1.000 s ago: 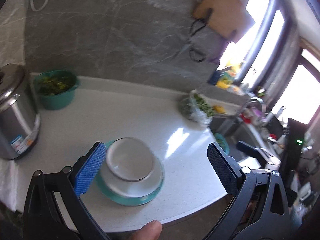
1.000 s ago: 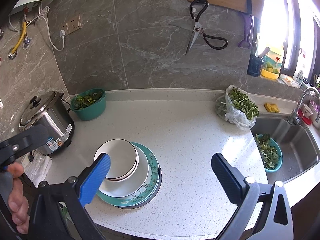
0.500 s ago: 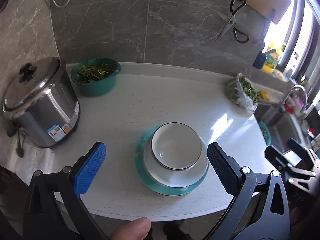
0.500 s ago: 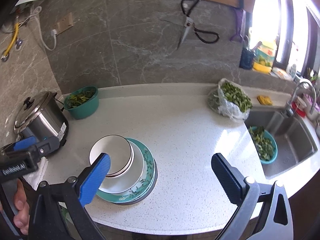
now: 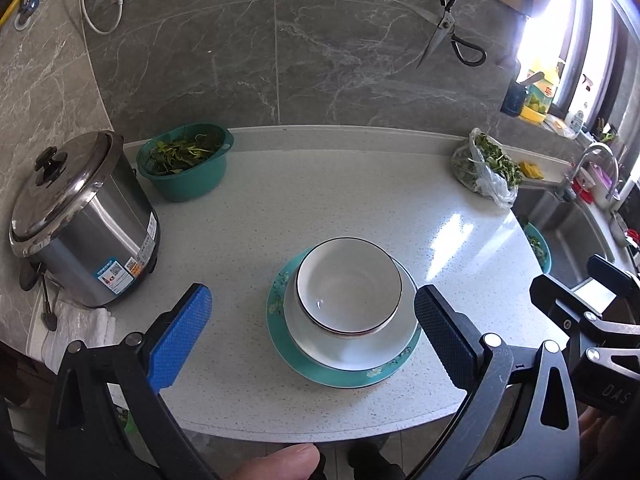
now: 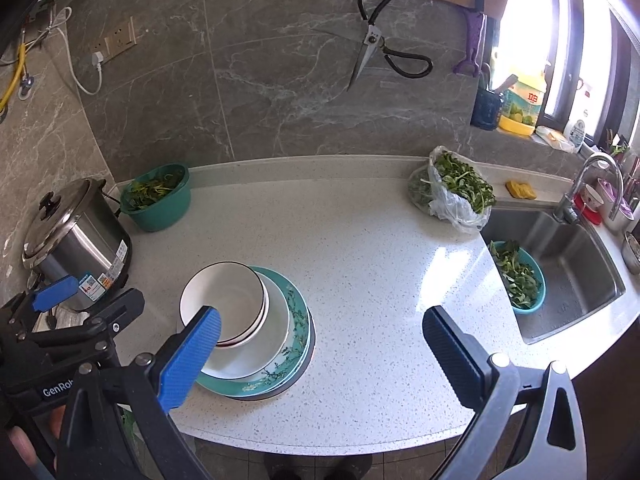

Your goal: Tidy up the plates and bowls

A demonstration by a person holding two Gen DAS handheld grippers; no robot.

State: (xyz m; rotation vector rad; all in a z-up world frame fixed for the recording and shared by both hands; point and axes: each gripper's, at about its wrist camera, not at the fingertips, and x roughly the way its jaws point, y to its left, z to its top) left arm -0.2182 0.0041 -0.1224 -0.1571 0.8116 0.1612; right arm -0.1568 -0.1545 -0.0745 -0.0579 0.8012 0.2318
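Since the earlier frames the left tool (image 5: 312, 332) has swung toward the middle of the surface (image 5: 360, 200), so the stack of dishes now sits centred between its fingers rather than against the blue pad (image 5: 180, 334). Both tools hang over the near edge with their jaws spread wide and nothing gripped. From the right wrist view, the right tool (image 6: 320, 352) has its blue pad (image 6: 190, 360) overlapping the near rim of the top bowl, though whether it touches cannot be told.

On the near part of the surface stands the stack: a white bowl (image 5: 348, 284) with a dark rim nested in a larger white bowl (image 5: 352, 350), both on a teal plate (image 5: 280, 332) with a flower pattern. To the left is a steel cooker (image 5: 80, 220). Further back sit a green basin of leaves (image 5: 186, 164) and, at the right, a plastic bag of greens (image 5: 486, 164). Beyond that is the sink (image 6: 568, 264) holding a teal basin (image 6: 518, 276). Scissors (image 6: 380, 44) hang on the grey wall.
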